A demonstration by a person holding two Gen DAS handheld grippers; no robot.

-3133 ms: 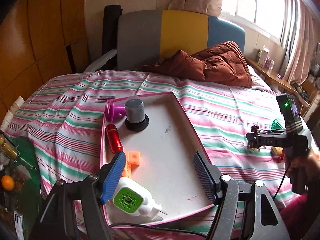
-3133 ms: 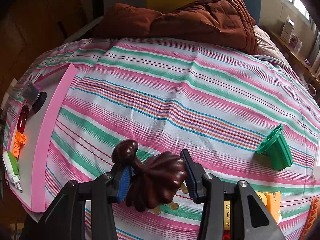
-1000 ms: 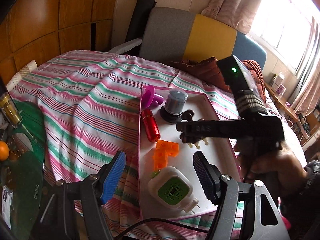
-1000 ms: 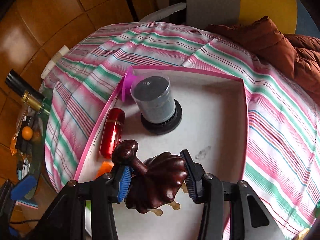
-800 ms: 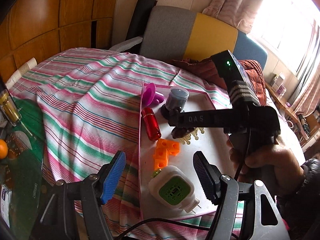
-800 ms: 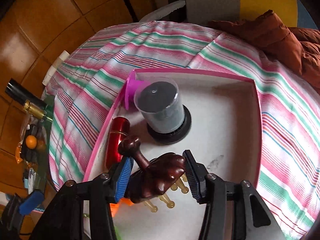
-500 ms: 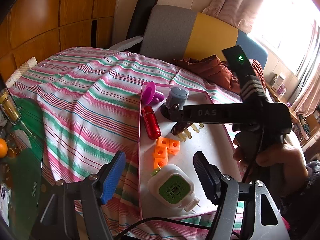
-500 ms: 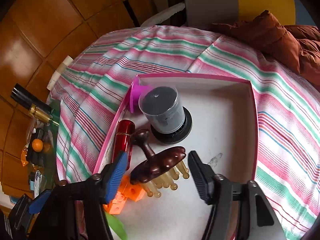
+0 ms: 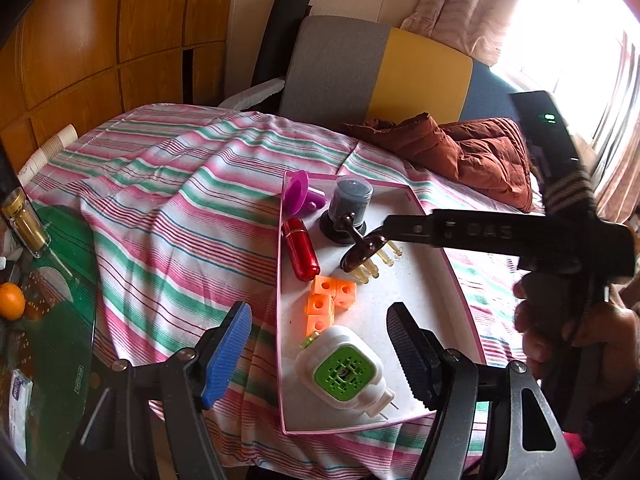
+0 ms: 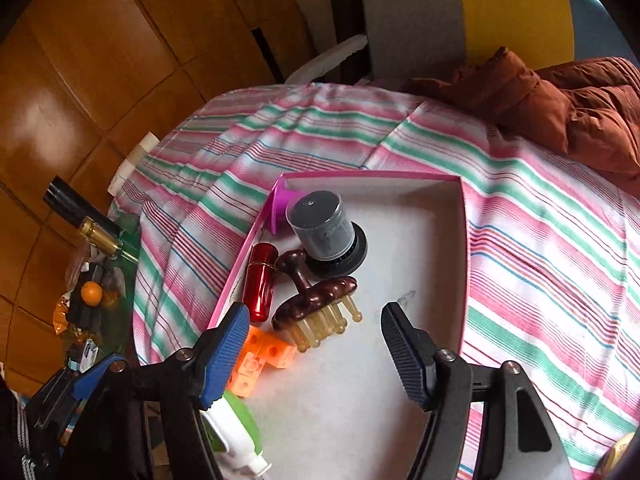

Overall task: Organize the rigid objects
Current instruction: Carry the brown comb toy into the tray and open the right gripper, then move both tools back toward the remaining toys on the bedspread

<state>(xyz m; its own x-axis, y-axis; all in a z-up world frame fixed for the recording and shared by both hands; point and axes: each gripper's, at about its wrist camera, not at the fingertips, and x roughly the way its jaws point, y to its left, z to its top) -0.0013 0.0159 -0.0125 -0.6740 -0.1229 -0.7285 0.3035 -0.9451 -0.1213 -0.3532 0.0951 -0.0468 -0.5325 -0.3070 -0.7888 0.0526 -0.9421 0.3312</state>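
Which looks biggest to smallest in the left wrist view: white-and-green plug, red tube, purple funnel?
1. white-and-green plug, though it lies nearest the camera
2. red tube
3. purple funnel, about the tube's size and farther off, so unsure

We see wood panelling (image 9: 100, 40) on the wall, a grey, yellow and blue headboard (image 9: 384, 72) behind the striped bed (image 9: 168, 184), and bright daylight through a curtained window (image 9: 560, 20).

Your right gripper (image 10: 312, 344) points steeply downward with its jaws spread apart and nothing between them. Your right hand (image 9: 568, 332) wraps its handle. Your left gripper (image 9: 318, 346) also angles downward, jaws apart and empty.
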